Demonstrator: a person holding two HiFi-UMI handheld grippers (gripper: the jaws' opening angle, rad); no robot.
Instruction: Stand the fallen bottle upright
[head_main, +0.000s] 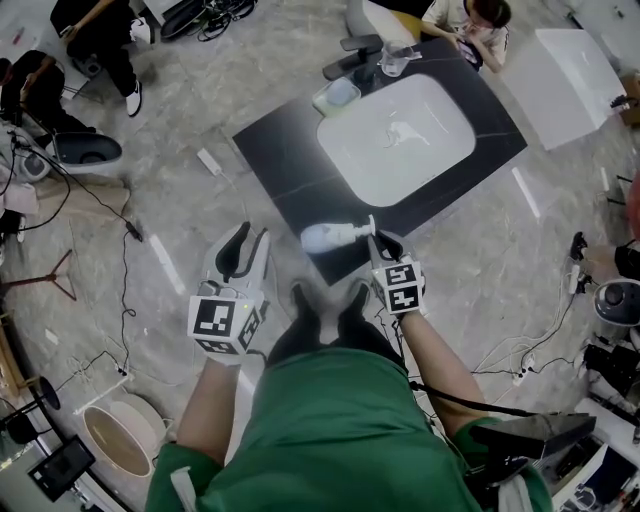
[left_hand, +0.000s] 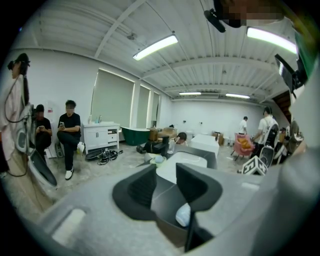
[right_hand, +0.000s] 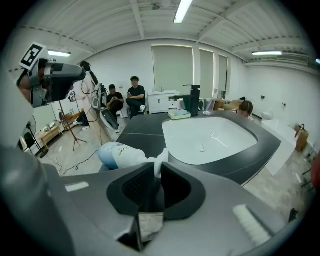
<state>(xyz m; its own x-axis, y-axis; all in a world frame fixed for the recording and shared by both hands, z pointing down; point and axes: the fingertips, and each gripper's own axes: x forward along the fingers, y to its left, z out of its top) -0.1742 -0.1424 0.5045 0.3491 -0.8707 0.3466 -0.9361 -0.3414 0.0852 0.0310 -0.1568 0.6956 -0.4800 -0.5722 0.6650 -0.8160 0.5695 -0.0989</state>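
Note:
A white-and-pale-blue pump bottle (head_main: 325, 237) lies on its side at the near corner of the black counter (head_main: 290, 170), its pump end toward my right. My right gripper (head_main: 372, 238) is shut on the bottle's white pump neck. In the right gripper view the bottle (right_hand: 117, 155) stretches left from the right gripper (right_hand: 156, 172), with the white sink (right_hand: 210, 137) beyond. My left gripper (head_main: 248, 240) hangs open just left of the counter corner, above the floor. In the left gripper view the bottle's rounded end (left_hand: 183, 215) shows below the left gripper (left_hand: 167, 187), apart from it.
The white sink (head_main: 395, 140) fills the counter's middle. At its far edge are a soap dish (head_main: 336, 96), a glass (head_main: 393, 62) and a black faucet (head_main: 358, 45). People sit around the room. Cables lie on the floor, and a bucket (head_main: 115, 440) stands near left.

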